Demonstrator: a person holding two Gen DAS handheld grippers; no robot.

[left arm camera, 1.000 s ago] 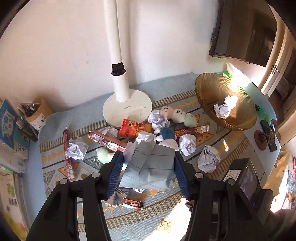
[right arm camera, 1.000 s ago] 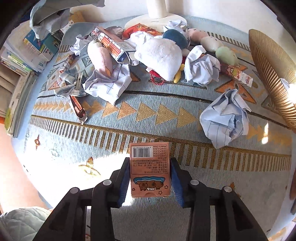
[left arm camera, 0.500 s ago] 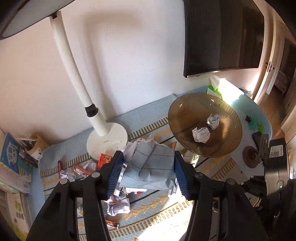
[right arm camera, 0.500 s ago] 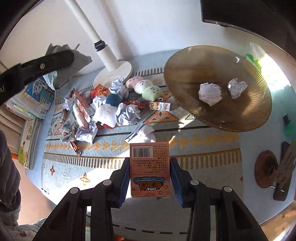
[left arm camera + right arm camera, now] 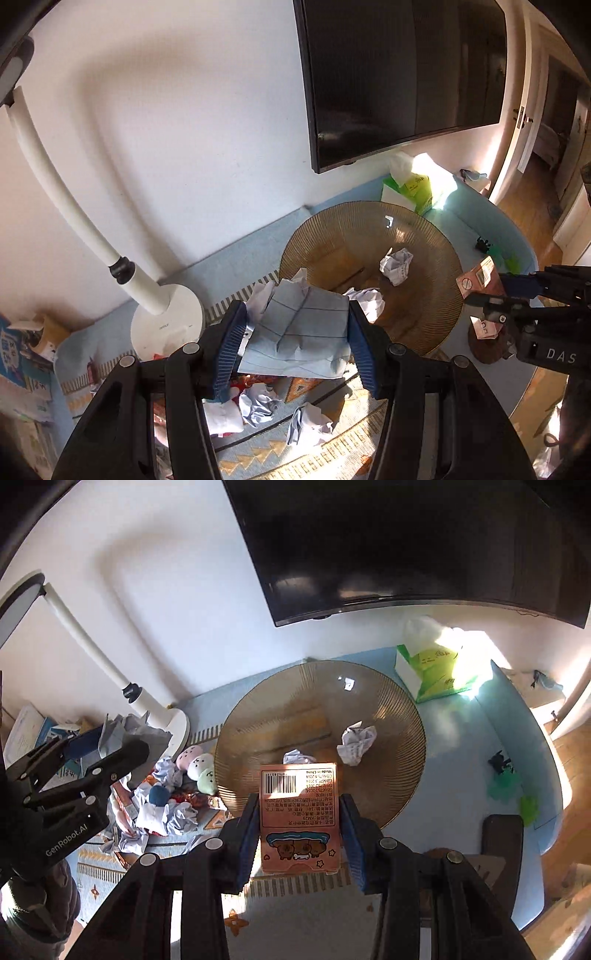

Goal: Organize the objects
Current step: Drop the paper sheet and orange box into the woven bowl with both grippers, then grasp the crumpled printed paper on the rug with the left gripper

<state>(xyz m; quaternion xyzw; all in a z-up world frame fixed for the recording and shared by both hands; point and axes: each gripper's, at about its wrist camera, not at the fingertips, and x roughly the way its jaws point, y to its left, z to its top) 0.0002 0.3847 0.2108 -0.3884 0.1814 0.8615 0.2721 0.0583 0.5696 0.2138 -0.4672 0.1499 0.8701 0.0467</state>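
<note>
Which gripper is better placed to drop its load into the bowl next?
Right, probably. The right gripper holds the box with its far end already over the bowl rim. The left gripper, shut on the paper, sits nearer the pile.

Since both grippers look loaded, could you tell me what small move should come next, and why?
Probably carry the left gripper forward over the bowl: it is shut on crumpled paper, and two paper balls already lie inside.
</note>
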